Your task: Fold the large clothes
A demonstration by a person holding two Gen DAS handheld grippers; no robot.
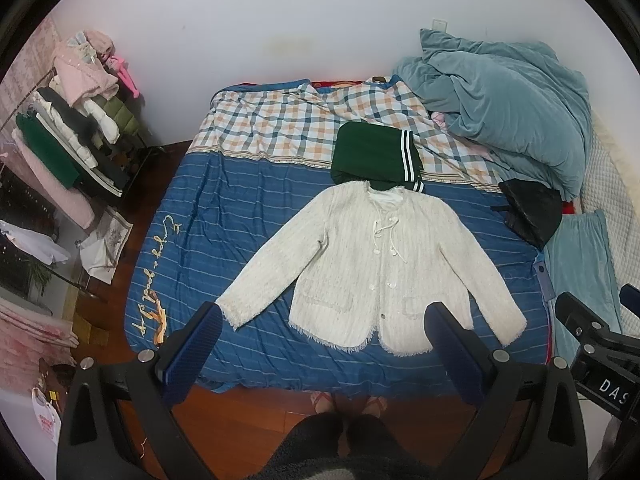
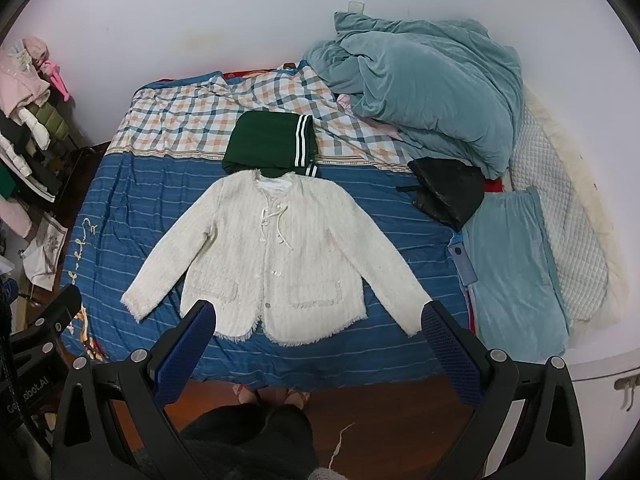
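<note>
The bed [image 1: 248,184], covered in blue striped and plaid fabric, fills the frame centre. A teal duvet [image 1: 508,116] is heaped at upper right. The cream jacket [image 1: 360,272] lies flat at centre, front up, sleeves spread. A folded green garment [image 1: 372,156] touches its collar. Left gripper [image 1: 324,320] and right gripper [image 2: 320,320] hang at lower frame, jaws wide apart, empty.
</note>
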